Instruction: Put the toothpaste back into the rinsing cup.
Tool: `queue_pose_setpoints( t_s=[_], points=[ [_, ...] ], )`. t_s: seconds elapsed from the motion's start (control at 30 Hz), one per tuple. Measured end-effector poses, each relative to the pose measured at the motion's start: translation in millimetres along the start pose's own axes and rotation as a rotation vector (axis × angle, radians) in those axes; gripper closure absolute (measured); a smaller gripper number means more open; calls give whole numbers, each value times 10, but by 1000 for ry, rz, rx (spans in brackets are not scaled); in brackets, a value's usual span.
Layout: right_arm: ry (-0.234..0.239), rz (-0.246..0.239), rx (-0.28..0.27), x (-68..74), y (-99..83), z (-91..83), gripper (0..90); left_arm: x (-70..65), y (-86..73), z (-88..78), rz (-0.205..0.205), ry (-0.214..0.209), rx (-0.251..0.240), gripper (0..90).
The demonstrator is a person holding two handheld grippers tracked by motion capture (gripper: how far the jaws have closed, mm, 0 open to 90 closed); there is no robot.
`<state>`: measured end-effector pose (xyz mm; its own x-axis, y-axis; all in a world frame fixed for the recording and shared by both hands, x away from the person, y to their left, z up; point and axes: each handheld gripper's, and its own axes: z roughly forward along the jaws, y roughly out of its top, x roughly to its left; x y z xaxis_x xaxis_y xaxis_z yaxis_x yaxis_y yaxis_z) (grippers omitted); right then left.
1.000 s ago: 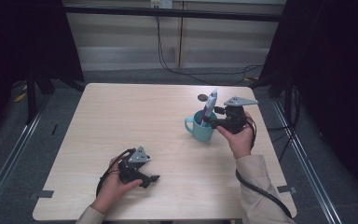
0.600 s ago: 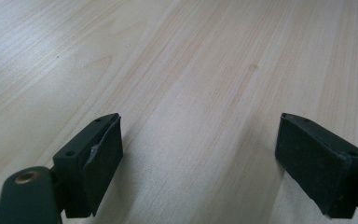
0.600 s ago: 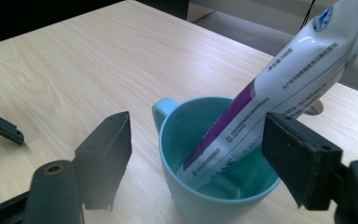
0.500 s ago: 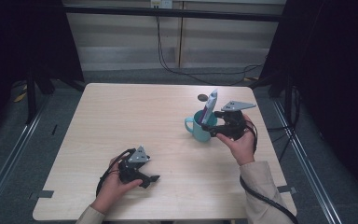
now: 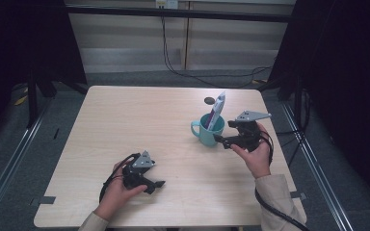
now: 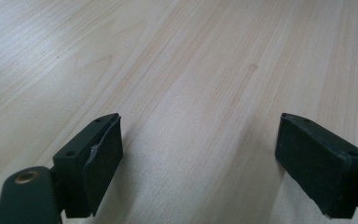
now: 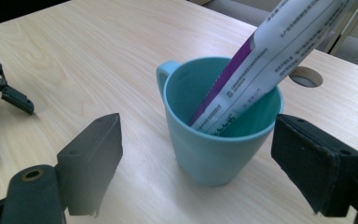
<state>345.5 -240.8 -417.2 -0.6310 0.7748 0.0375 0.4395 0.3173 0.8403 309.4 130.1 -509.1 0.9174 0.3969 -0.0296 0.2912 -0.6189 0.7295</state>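
High view above table looking down, gripper views close and low, sharing its wood

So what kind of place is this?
Probably a lab recording booth: a bare wooden table enclosed by black curtains, cables trailing on the floor, with a mug as a prop.

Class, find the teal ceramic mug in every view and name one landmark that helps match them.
High view: teal ceramic mug right of centre, beside the right tongs.
Left gripper view: bare wooden table.
Right gripper view: centre.
Shared landmark: white and purple tube leaning inside.
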Motion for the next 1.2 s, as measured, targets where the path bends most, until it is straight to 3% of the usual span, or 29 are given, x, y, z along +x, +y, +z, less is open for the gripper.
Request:
queue_pose_setpoints(
  t_s=[0.2, 0.37, 0.7, 1.2],
  points=[
    [23, -6, -6, 27, -139, -66, 140, 0, 0, 0, 0, 0, 0, 148],
    [17, -31, 26, 71, -227, -60, 142, -1, 0, -1, -1, 0, 1, 148],
    [54, -56, 51, 172, -351, -39, 140, -1, 0, -1, -1, 0, 1, 147],
    [74, -32, 85, 233, -633, -21, 140, -1, 0, -1, -1, 1, 1, 148]
  ],
)
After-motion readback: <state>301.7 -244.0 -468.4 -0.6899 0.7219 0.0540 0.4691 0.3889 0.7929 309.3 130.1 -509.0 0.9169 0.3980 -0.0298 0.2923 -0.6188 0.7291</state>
